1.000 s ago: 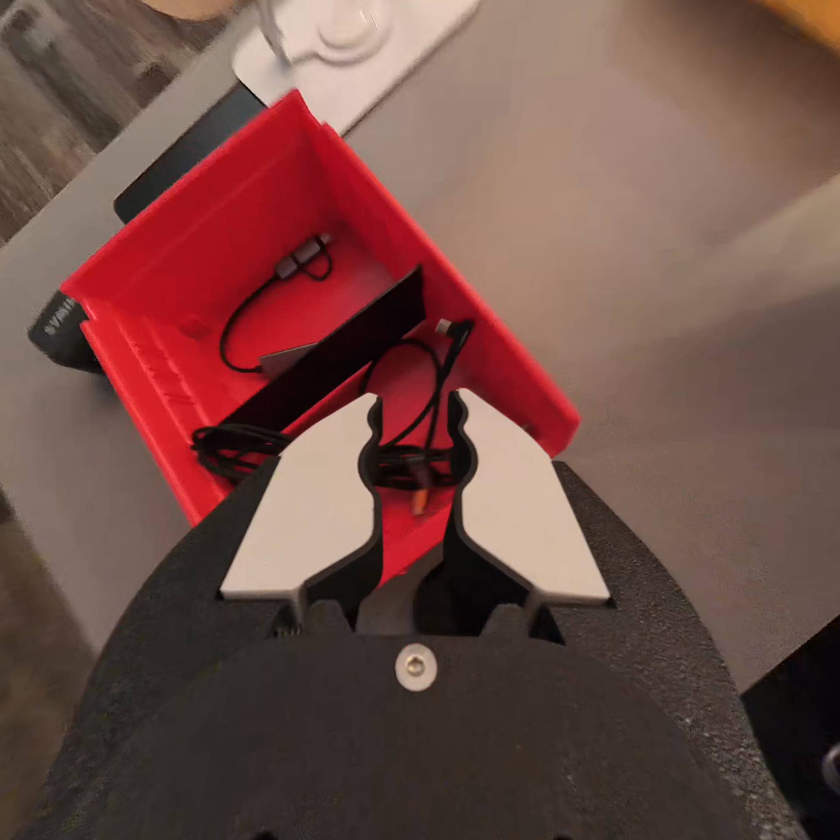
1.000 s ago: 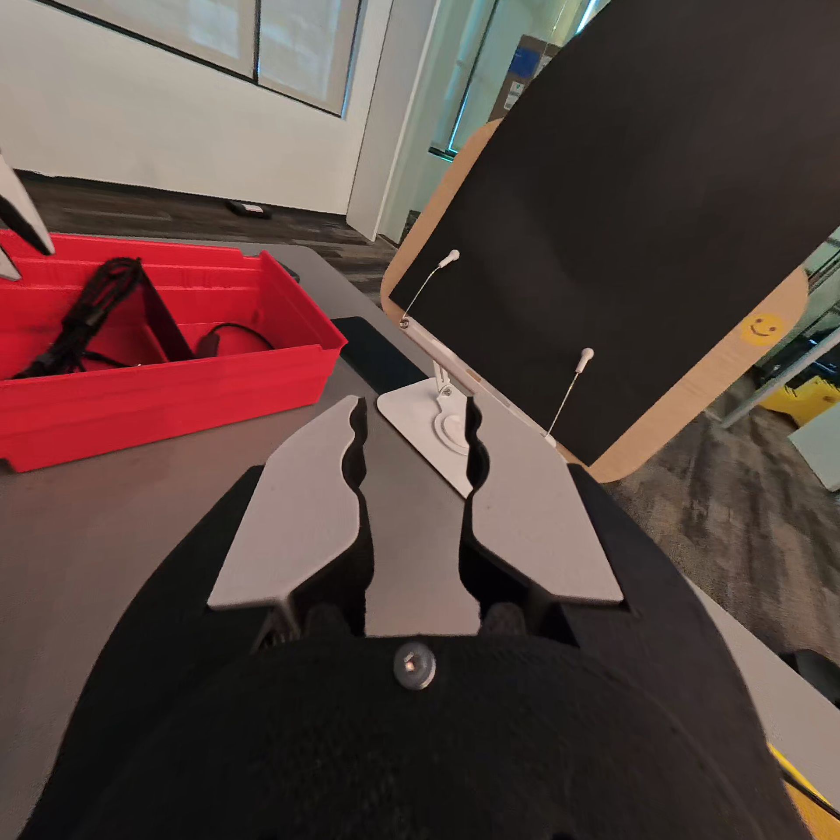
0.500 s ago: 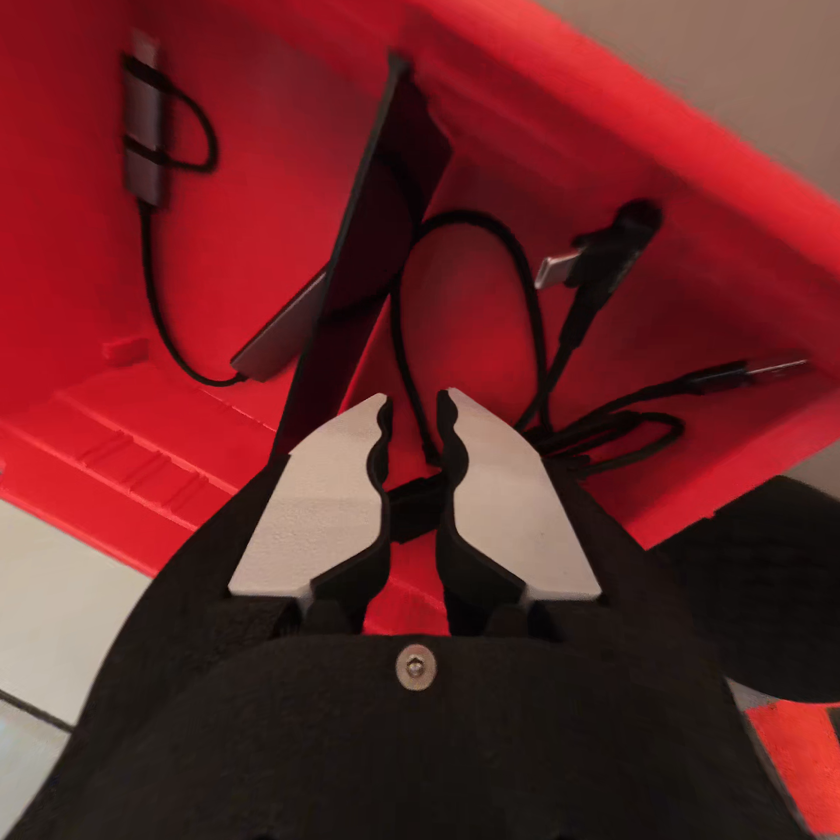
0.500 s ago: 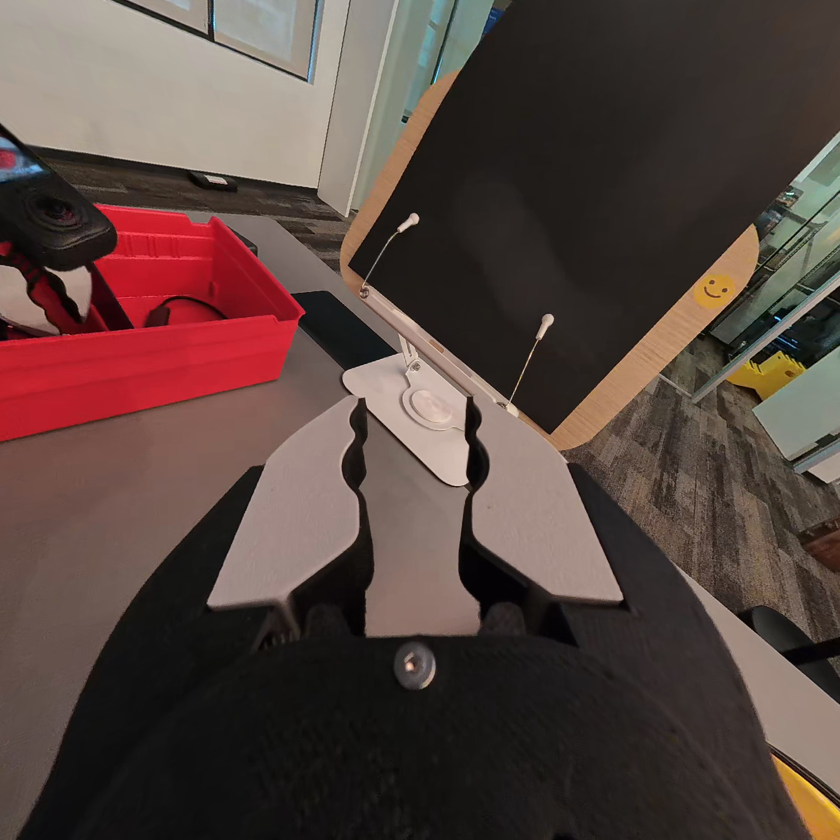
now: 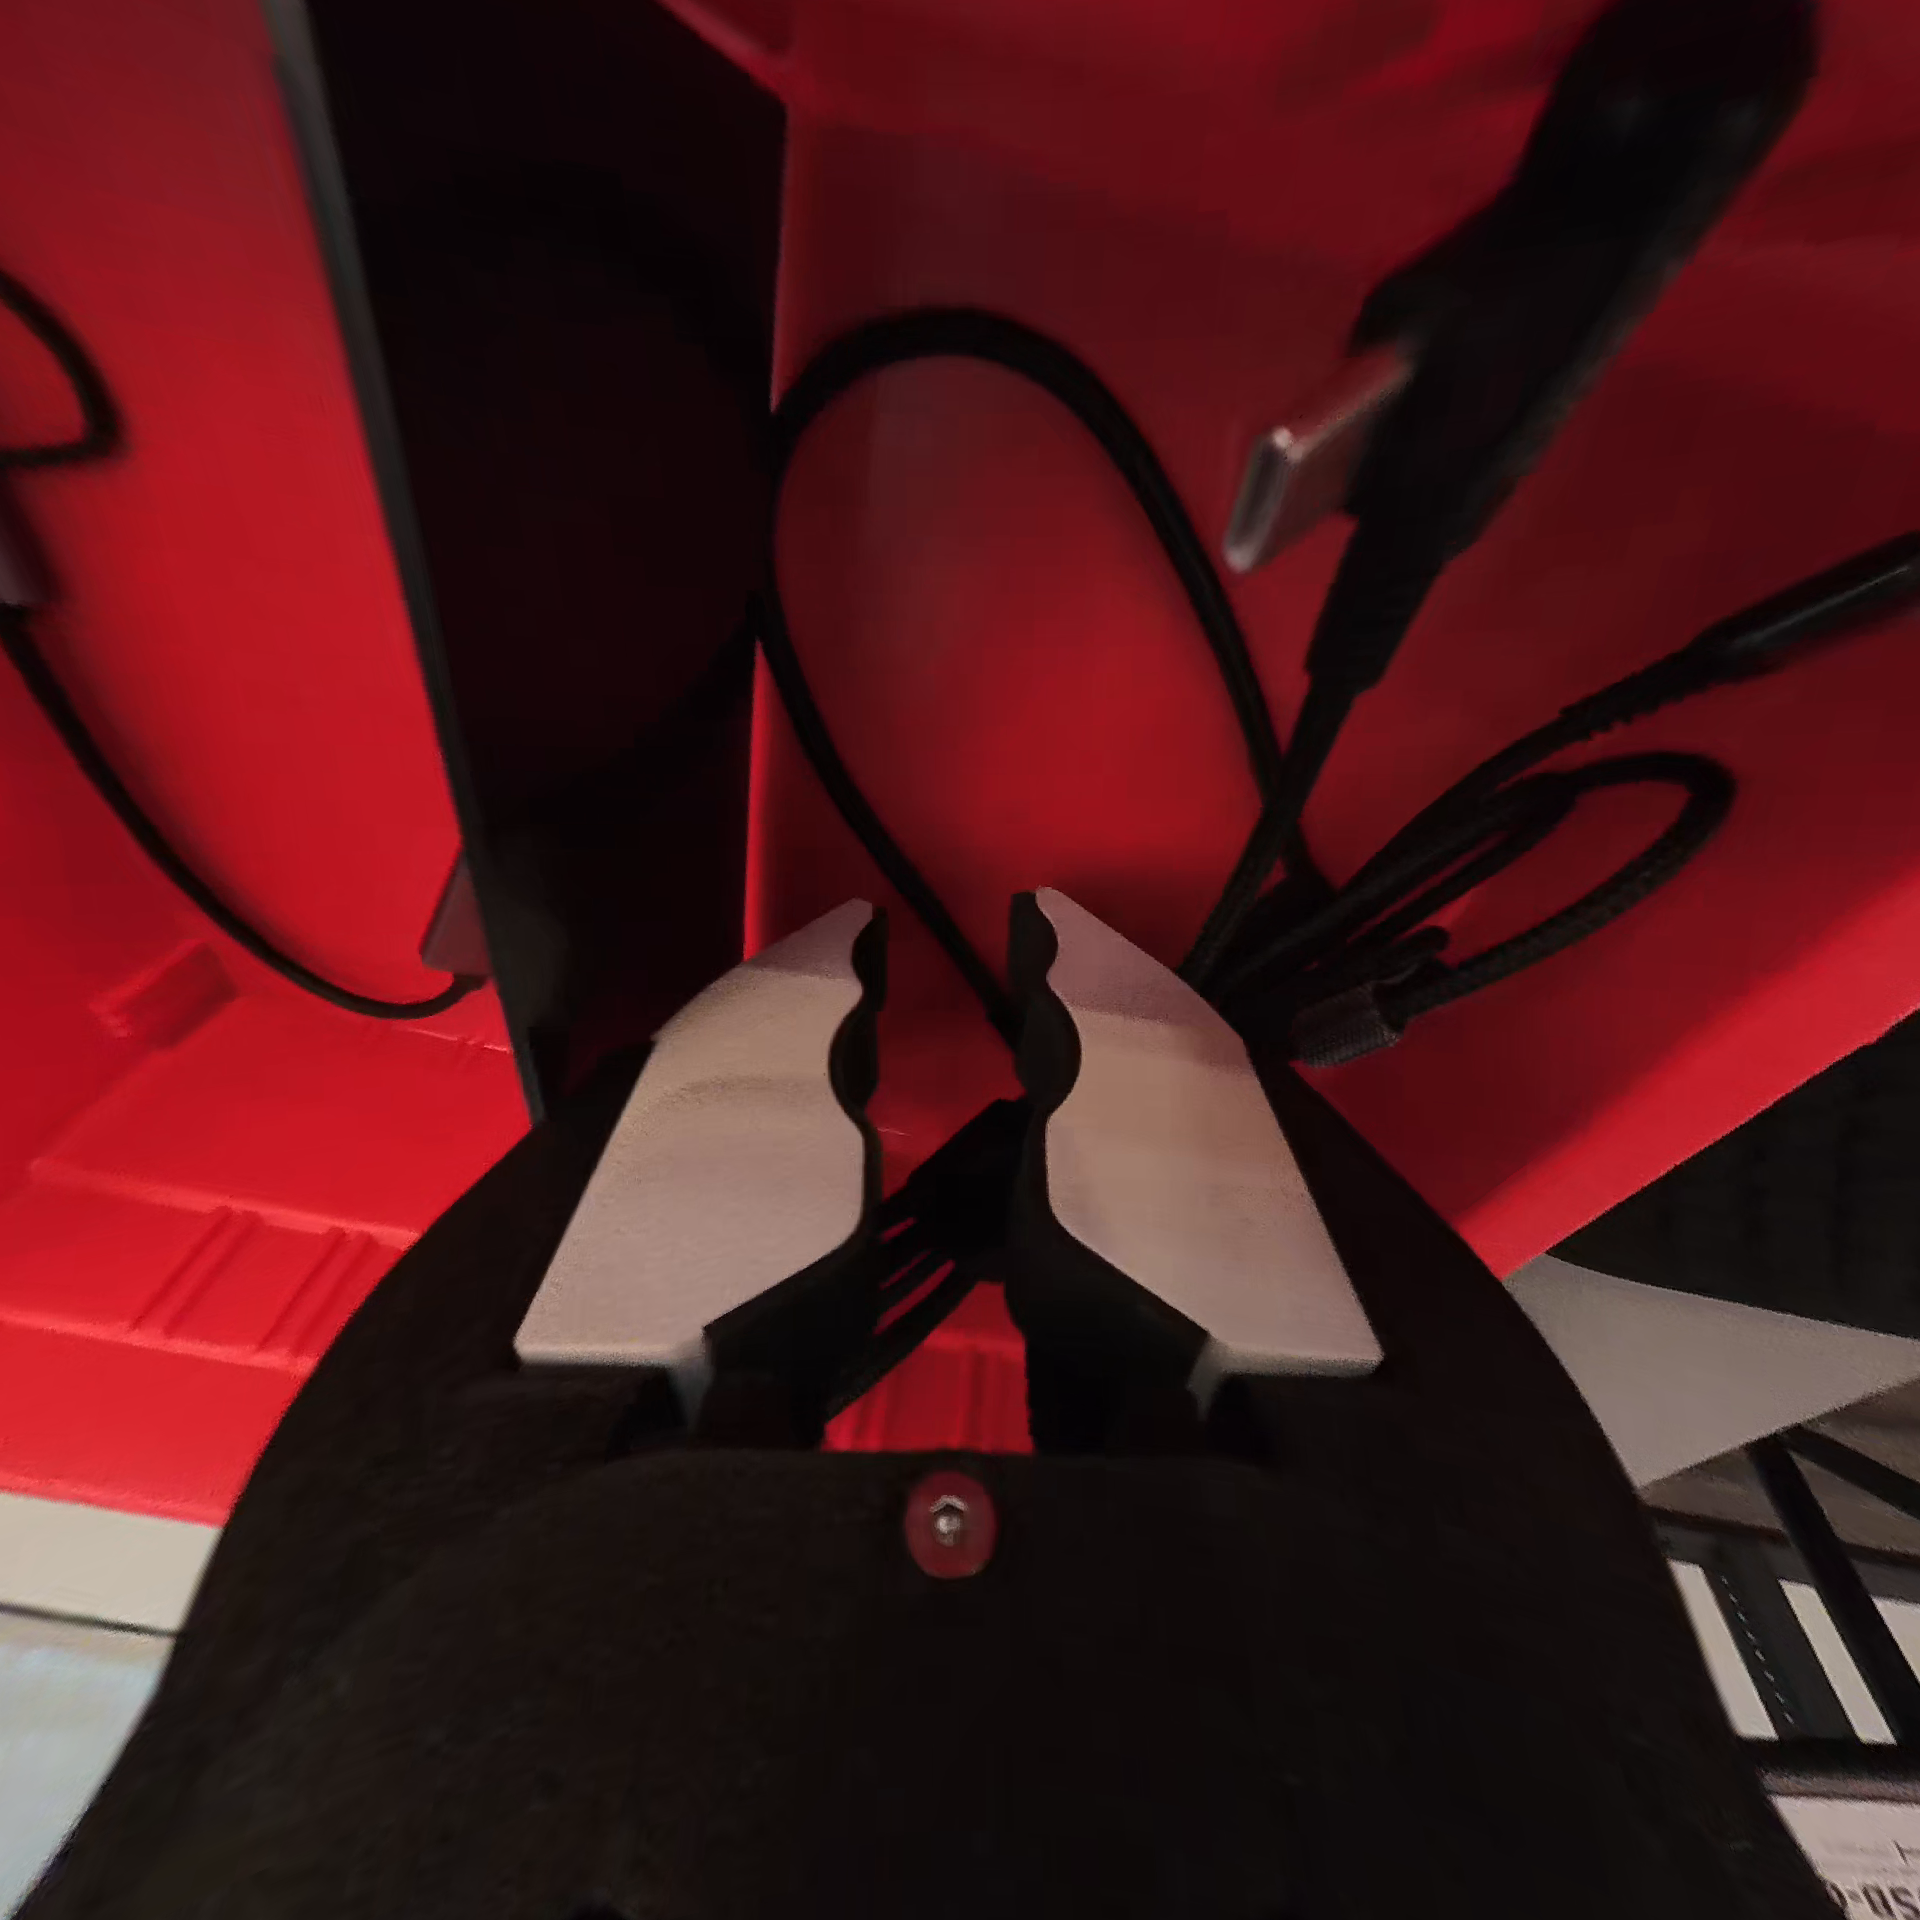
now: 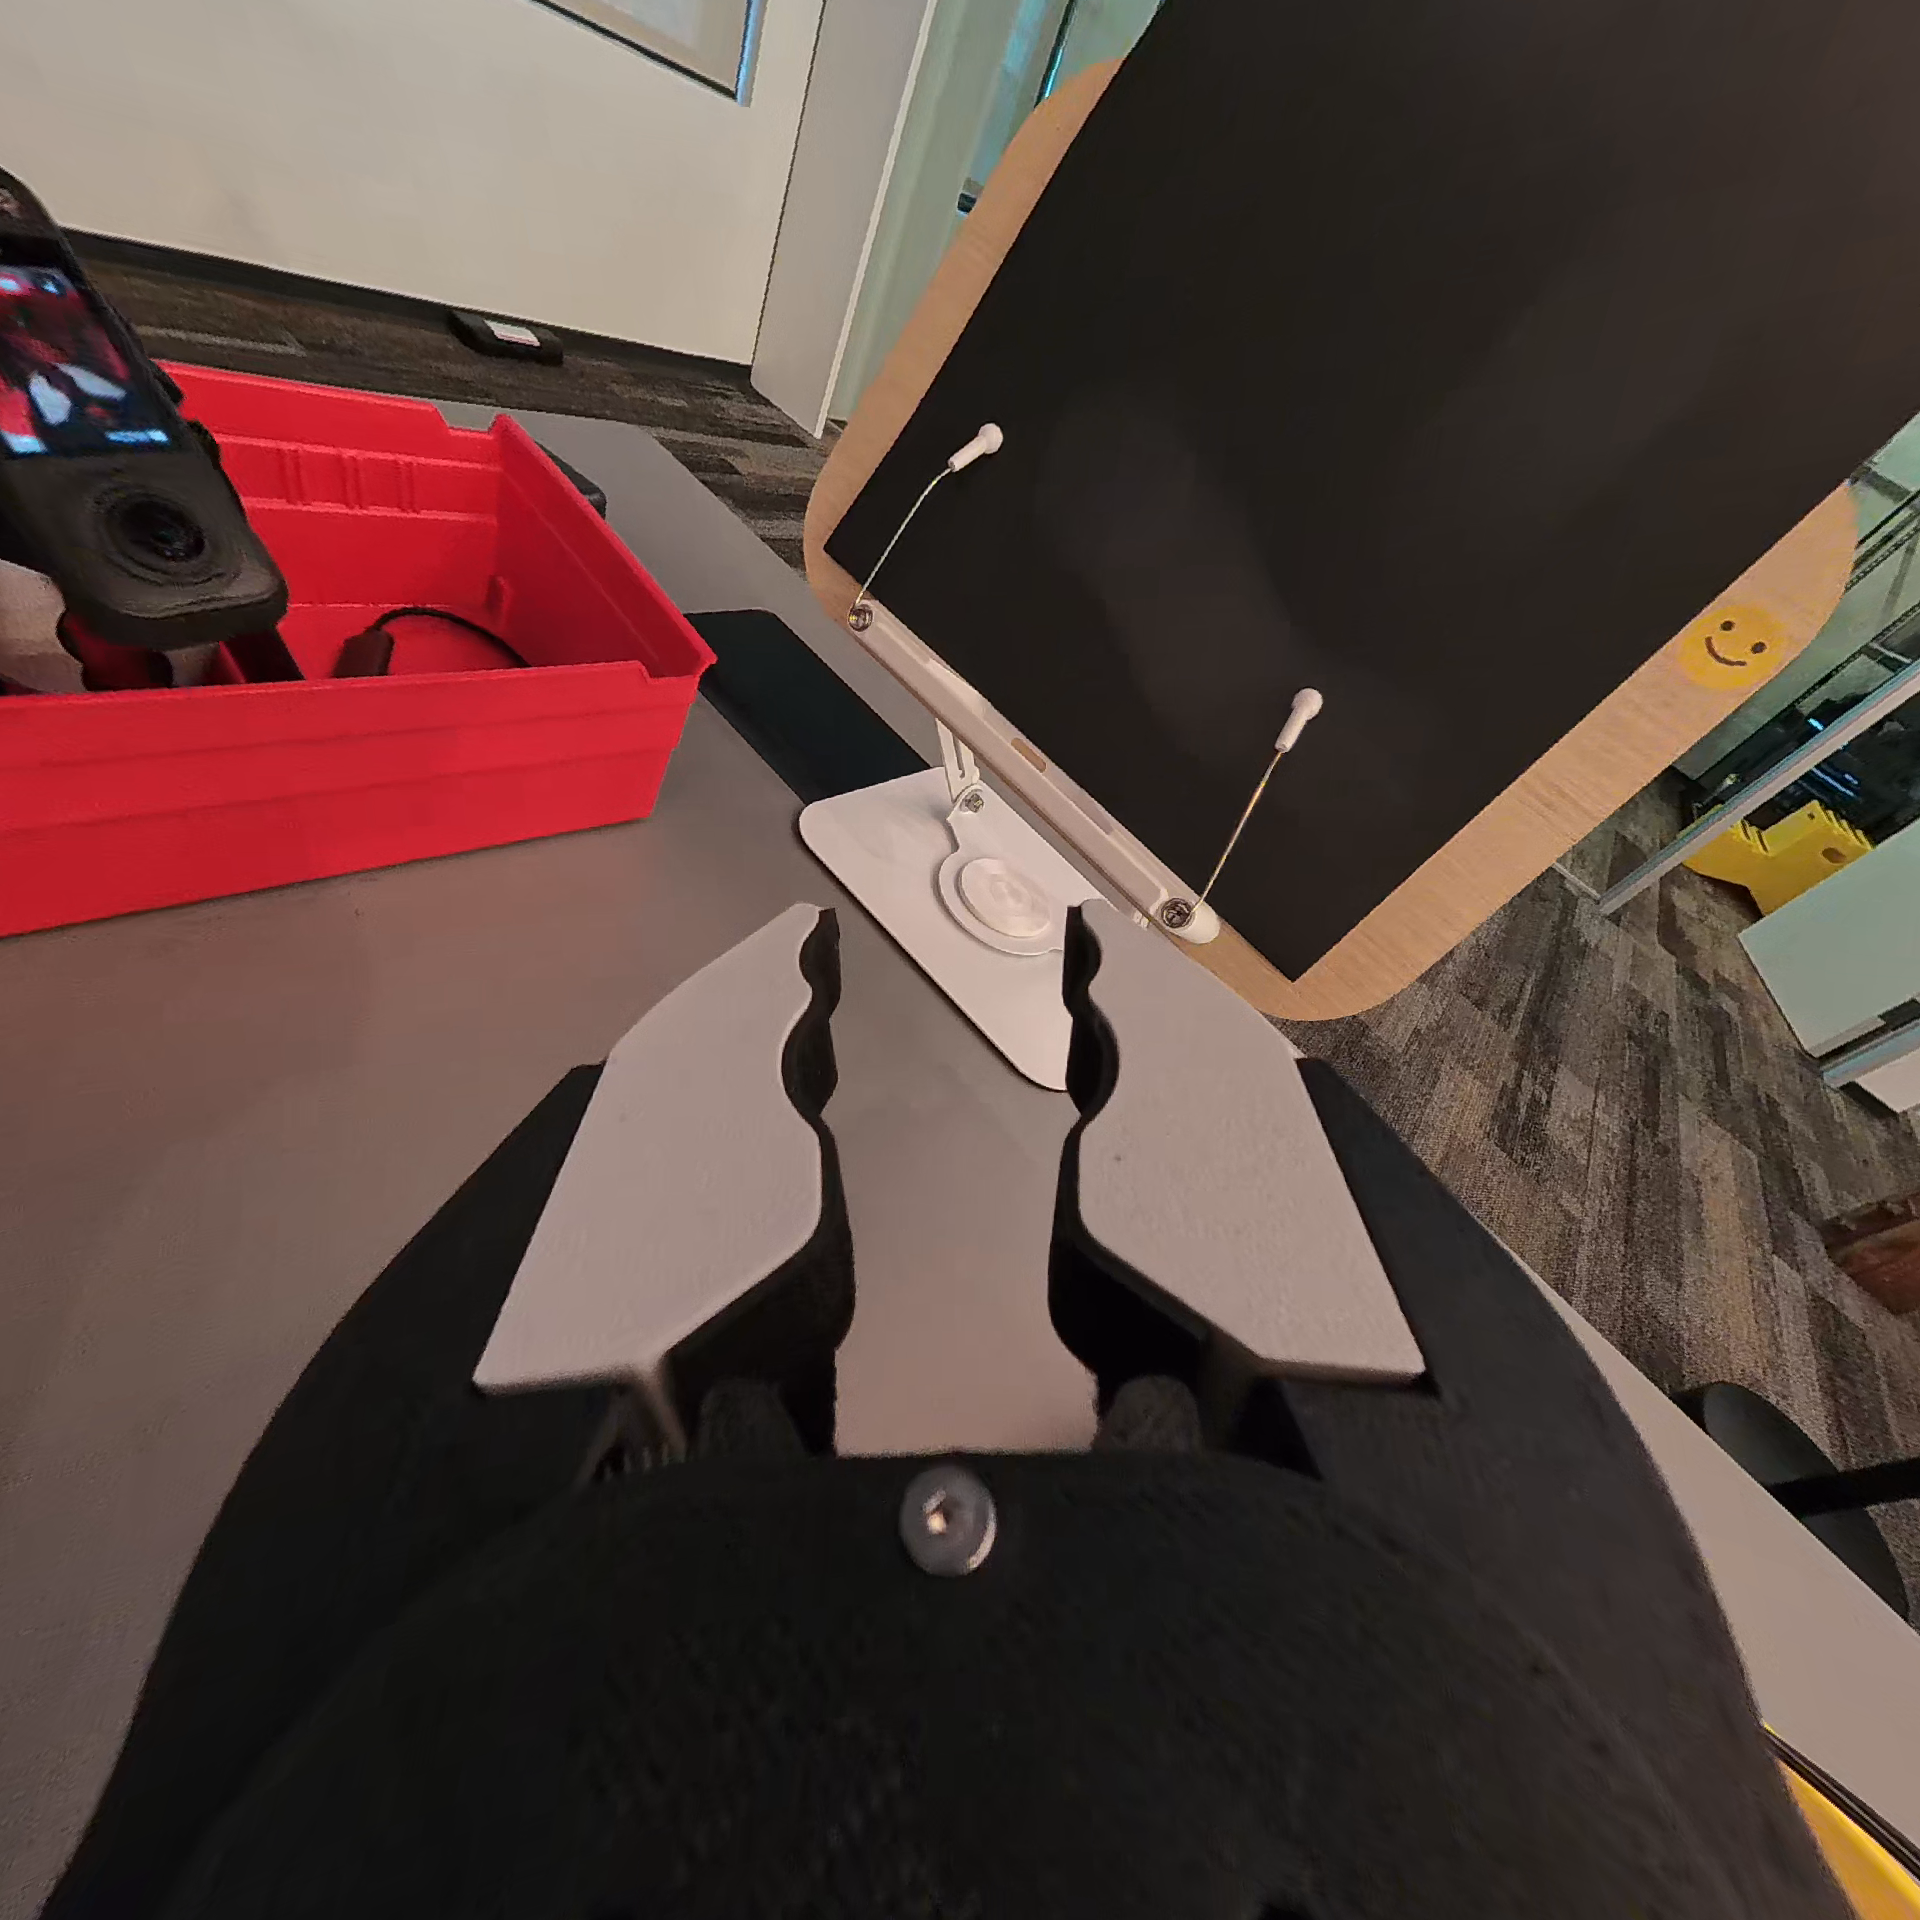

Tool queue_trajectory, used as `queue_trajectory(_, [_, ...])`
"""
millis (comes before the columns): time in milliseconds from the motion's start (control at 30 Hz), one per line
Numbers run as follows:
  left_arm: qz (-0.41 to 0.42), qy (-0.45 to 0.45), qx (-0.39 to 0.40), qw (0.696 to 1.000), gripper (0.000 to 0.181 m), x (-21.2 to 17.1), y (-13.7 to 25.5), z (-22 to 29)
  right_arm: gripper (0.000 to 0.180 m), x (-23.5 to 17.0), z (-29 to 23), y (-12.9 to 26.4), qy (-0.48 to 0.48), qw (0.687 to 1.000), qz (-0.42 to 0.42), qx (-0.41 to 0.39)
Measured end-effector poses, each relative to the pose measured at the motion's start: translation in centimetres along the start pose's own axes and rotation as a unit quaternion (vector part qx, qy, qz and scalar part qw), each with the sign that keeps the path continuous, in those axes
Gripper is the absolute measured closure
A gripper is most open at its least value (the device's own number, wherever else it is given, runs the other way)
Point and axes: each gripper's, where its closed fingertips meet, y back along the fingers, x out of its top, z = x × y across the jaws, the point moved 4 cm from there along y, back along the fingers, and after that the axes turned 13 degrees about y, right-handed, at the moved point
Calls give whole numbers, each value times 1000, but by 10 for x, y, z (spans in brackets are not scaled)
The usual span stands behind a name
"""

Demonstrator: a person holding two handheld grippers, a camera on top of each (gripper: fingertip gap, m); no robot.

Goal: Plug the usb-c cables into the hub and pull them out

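My left gripper [image 5: 948, 914] is low inside the red bin [image 5: 260, 1195]. Its jaws stand narrow, shut on the ribbed black plug [image 5: 925, 1226] of a black usb-c cable [image 5: 997, 343] that loops ahead of the fingertips. Another cable's silver usb-c plug [image 5: 1309, 468] lies to the right above a strapped cable bundle [image 5: 1351, 1029]. The grey hub [image 5: 452, 925] is in the left compartment, mostly hidden by a black divider [image 5: 582, 520]. My right gripper [image 6: 948, 925] is open and empty above the grey table [image 6: 312, 1039]. The bin [image 6: 312, 769] is at the left in its view.
A black panel with a wood-coloured rim [image 6: 1351, 416] stands on a white stand [image 6: 914, 883] just ahead of the right gripper. A black pad [image 6: 800, 707] lies beside the bin. The left gripper's camera [image 6: 135, 540] shows over the bin. The table edge and carpet floor are at the right. There is about 40 cm between the tips of the two grippers.
The left gripper went down into the bin's right compartment and its jaws narrowed around the black cable plug. The right gripper shifted slightly and stayed open.
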Motion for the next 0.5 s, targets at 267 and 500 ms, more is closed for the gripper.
queue_trajectory(267, [3, 10, -26, 1000, 168, 2, 1, 1, 137, 2, -2, 0, 7, 1000, 2, 5])
queue_trajectory(500, [-3, 7, -20, 1000, 168, -1, -8, 3, 137, 3, -5, 1, 16, 1000, 1, 12])
